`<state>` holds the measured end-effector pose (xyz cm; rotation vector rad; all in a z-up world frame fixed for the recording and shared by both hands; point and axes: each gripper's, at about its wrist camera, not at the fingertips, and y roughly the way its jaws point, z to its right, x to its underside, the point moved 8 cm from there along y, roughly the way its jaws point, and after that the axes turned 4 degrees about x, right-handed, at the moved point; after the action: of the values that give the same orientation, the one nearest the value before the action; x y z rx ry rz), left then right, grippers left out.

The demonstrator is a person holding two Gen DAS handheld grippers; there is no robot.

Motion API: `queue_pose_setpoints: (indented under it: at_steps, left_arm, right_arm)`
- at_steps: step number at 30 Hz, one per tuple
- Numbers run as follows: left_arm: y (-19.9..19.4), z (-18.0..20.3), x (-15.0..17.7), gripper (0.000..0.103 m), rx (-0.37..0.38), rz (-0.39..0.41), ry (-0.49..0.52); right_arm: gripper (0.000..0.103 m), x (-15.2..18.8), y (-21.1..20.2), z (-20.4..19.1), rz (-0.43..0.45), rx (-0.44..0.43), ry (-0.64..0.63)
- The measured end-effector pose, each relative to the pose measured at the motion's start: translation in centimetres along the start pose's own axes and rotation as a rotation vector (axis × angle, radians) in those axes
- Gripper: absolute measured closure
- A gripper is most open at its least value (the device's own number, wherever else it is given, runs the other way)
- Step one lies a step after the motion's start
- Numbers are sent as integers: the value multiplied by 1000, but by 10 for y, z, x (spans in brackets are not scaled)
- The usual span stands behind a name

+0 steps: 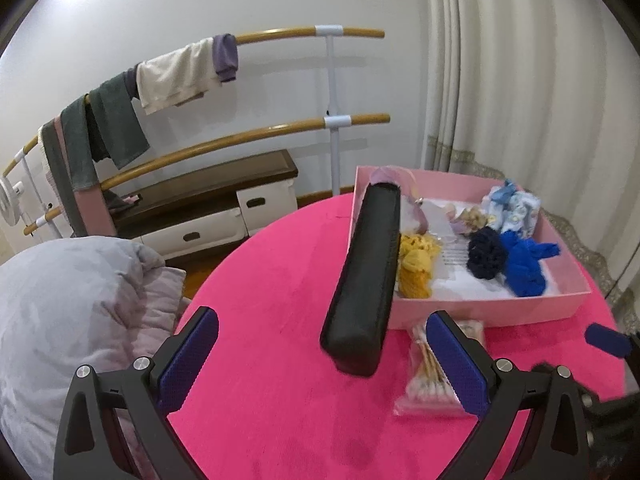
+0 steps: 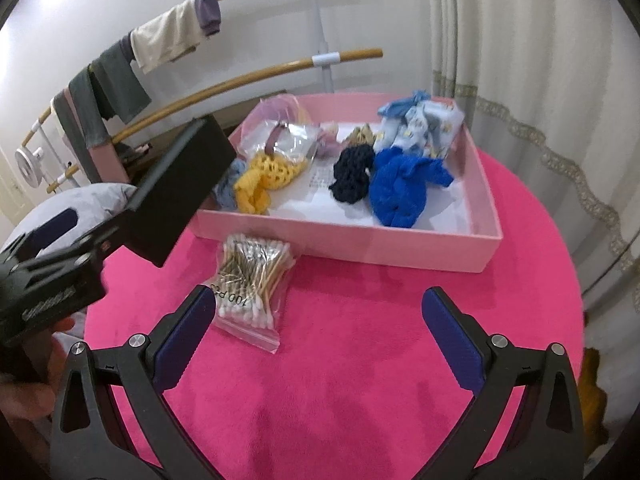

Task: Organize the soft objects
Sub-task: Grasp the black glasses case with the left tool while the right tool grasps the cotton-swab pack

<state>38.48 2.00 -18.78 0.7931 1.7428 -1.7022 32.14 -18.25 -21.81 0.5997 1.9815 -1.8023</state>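
left gripper (image 1: pixel 322 354) wide open, holding nothing | right gripper (image 2: pixel 320 326) same, empty | cotton swab bag (image 2: pixel 251 286) on pink tablecloth (image 2: pixel 360 360) just beside pink box (image 2: pixel 400 246)

Room, as I see it: white wall (image 1: pixel 160 0); two-rail wooden barre (image 1: pixel 280 36) hung with towels (image 1: pixel 116 120); dark bench (image 1: pixel 224 188) over white drawers (image 1: pixel 192 236); cream curtain (image 1: pixel 520 80); grey duvet (image 1: pixel 68 300); small fan (image 2: pixel 26 166).

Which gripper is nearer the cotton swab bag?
Left. The left gripper has one finger right over the cotton swab bag; the right gripper hangs open with the bag off its left finger.
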Motion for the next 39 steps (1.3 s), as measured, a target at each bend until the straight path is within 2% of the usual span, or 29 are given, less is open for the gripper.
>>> queue_pose_setpoints:
  at_steps: [3,4,6,8,10,14,19,21,22,24,26,29,39]
  left_arm:
    - [26,-1,-4,2,13,-21,2]
    - [35,1,-7,7,18,-27,2]
    - [49,-1,-8,26,42,-43,-6]
    - [62,-4,-9,56,79,-74,-25]
    - [72,-4,-11,73,122,-91,-34]
    - [73,-8,-13,79,113,-70,-20]
    - [65,-20,-8,80,81,-54,-26]
    - [61,-23,-4,80,68,-51,-32]
    - [57,-20,1,80,65,-49,-32]
    - [51,-21,7,80,59,-48,-35]
    - [44,-21,13,80,55,-47,-34]
    - [31,-18,19,80,53,-42,-34]
    - [-13,-4,30,80,71,-24,-30]
  right_arm:
    - [0,1,12,-3,-18,-5,-4]
    - [0,1,16,-4,-24,-9,-3]
    - [0,3,25,-7,-41,-19,-4]
    - [0,3,31,-11,-51,-27,-5]
    - [0,3,37,-15,-59,-37,-6]
    - [0,2,48,-26,-68,-60,-14]
    - [1,0,65,-45,-79,-78,-36]
    - [10,2,73,-51,-89,-73,-49]
    - [21,3,77,-54,-94,-70,-56]
    - [31,3,78,-58,-76,-37,-83]
    - [52,4,78,-63,-69,-34,-111]
    - [63,7,73,-65,-67,-63,-111]
    - [65,12,37,-48,-23,-69,-92]
